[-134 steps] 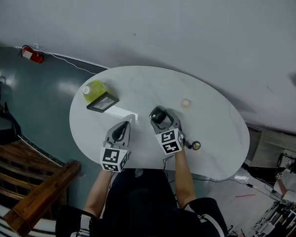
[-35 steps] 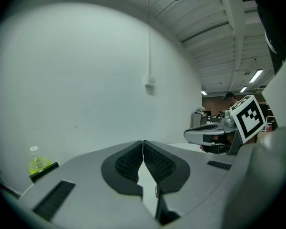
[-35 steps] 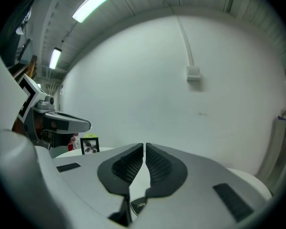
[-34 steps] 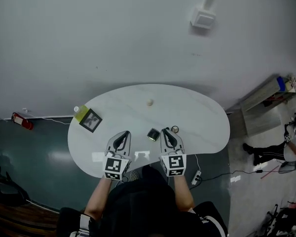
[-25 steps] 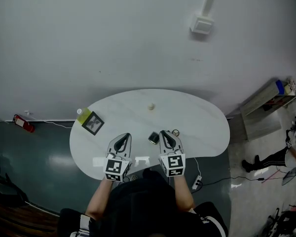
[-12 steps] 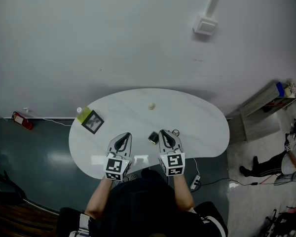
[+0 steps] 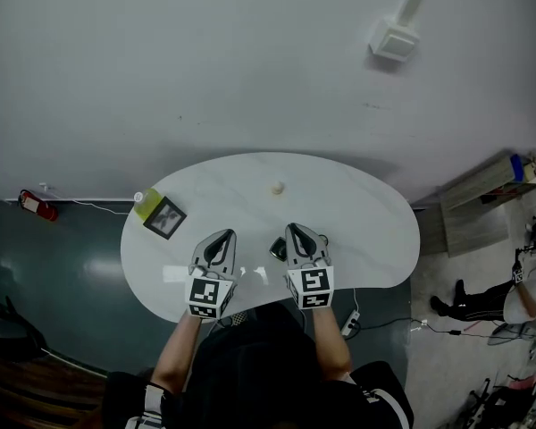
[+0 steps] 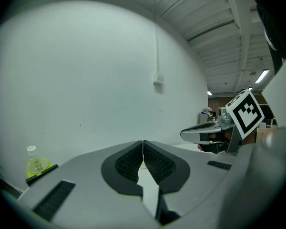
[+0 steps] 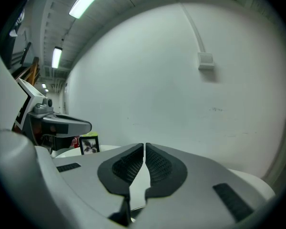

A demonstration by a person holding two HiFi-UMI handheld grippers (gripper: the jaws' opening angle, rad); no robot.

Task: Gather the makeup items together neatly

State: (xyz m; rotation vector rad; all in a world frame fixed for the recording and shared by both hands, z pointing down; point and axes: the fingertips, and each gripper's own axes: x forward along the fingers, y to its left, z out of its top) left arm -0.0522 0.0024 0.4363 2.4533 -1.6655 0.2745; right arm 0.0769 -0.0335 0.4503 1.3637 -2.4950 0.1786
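Observation:
A small black compact (image 7: 277, 248) lies on the white oval table (image 7: 366, 231), between my two grippers. A tiny pale round item (image 7: 277, 188) sits alone farther back near the table's middle. My left gripper (image 7: 221, 234) hovers over the near left part of the table, its jaws shut on nothing (image 8: 143, 144). Just right of the compact, my right gripper (image 7: 297, 228) is also shut and empty (image 9: 144, 147). Neither gripper touches the compact. Whatever lies right of the right gripper is mostly hidden by it.
A black picture frame (image 7: 163, 219) and a yellow-green bottle (image 7: 146, 204) stand at the table's left end. A plain wall rises behind the table. A power strip (image 7: 349, 324) and cables lie on the floor at the right.
Both grippers have slid a little farther out over the table, still shut and empty. The small ring-shaped item right of the right gripper has gone out of sight behind it.

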